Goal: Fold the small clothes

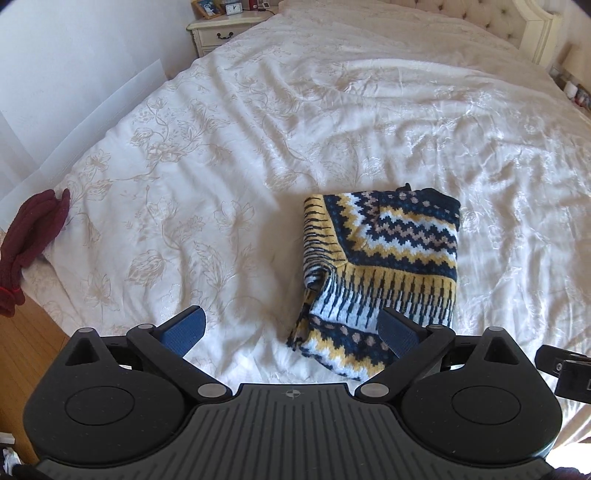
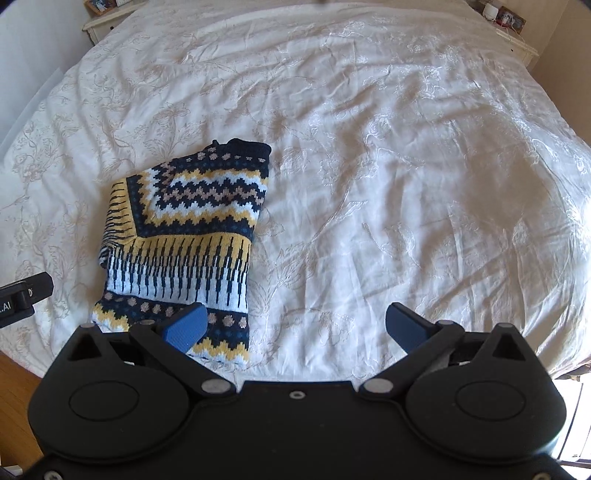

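Lying on the white bed cover (image 1: pixel 229 155), near the edge closest to the person, the patterned knit garment (image 1: pixel 384 273) is already a compact rectangle with a flap turned over its upper part. Its long axis runs away from the cameras, from the near edge of the bed toward the headboard (image 1: pixel 491 22).

From the left claw (image 1: pixel 291 332) the garment lies forward and to the right; its near end reaches down beside the right blue pad, which seems to hang over the knit, though I cannot tell whether it touches. From the right claw (image 2: pixel 295 328) the same garment (image 2: pixel 184 236) lies forward and to the left, with its near corner under or just behind the left blue pad. So the garment sits between the two claws, about equally close to both, and in my judgement either hand could take the near hem first.

Both claws are spread wide apart and hold nothing.

The fold looks close to done; one more fold along the long axis, near end to far end, may be what remains.

A dark red knit item (image 1: pixel 29 236) hangs at the left edge of the bed, well apart from the garment. On the other claw's body, seen at the left border of the right wrist view, the letters "AI" can be read; other writing is too small.
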Demonstrator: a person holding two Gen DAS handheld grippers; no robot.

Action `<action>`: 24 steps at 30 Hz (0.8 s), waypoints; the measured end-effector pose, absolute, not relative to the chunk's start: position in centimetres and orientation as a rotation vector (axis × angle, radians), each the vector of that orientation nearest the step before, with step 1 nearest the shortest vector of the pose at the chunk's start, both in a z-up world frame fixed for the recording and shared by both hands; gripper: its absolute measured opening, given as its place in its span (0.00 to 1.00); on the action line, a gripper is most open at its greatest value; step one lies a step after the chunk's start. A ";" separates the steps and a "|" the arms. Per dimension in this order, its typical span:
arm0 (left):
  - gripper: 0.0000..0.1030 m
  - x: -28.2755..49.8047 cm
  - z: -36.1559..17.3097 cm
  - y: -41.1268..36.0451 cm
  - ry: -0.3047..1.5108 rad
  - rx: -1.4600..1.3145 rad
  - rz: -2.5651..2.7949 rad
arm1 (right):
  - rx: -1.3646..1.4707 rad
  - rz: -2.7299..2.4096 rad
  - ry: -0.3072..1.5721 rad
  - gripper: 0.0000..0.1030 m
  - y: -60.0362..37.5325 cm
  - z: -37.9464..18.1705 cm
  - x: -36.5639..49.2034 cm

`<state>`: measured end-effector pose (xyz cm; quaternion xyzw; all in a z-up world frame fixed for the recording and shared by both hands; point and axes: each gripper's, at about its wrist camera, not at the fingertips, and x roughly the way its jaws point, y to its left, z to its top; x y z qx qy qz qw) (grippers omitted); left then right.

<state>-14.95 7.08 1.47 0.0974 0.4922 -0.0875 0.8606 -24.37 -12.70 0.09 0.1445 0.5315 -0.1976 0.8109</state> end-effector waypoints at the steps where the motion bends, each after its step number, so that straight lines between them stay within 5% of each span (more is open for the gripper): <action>1: 0.98 -15.3 1.5 7.1 1.034 0.213 -0.178 | 0.299 -0.426 1.133 0.99 -12.4 0.2 -24.8; 24: 0.98 -19.8 1.3 7.9 1.045 0.311 -0.167 | 0.295 -0.432 1.085 0.99 -9.8 1.7 -28.9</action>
